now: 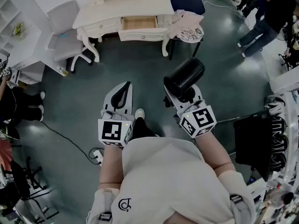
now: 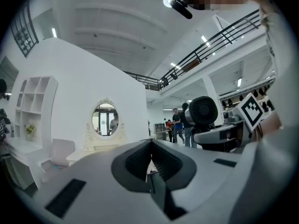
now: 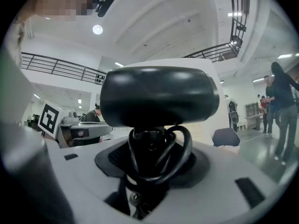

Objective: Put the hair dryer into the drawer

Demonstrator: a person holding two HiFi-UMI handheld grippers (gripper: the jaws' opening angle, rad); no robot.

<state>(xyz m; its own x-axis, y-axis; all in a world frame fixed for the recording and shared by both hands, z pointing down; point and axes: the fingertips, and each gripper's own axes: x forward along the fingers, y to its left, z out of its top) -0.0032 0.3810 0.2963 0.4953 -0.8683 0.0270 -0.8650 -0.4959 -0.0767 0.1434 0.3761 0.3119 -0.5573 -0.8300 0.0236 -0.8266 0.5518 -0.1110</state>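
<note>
Right gripper view: the hair dryer stands up out of the right claw. Its handle sits between the jaws, with the cord looped round it.
Right claw state: closed on the hair dryer's handle and held level.
Long axis: the barrel lies crosswise to the jaws, and the handle runs back into them.
Left claw state: the left claw has its jaws pressed together with nothing between them. It is just beside the right claw, on the rear-grille end of the barrel.
Drawer: the drawer stands open in the front of the white bench. It is ahead of both claws and well apart from them, across the dark floor. It lies somewhat to the left of the right claw's line.
Nearer hand: neither looks clearly closer. The left claw lines up better with the drawer, but the right one carries the load.
Coming move, as I judge it: carry the hair dryer forward and a little leftward. Then swing the barrel to lie along the drawer's width.
Beside the bench: a grey chair on its left.
</note>
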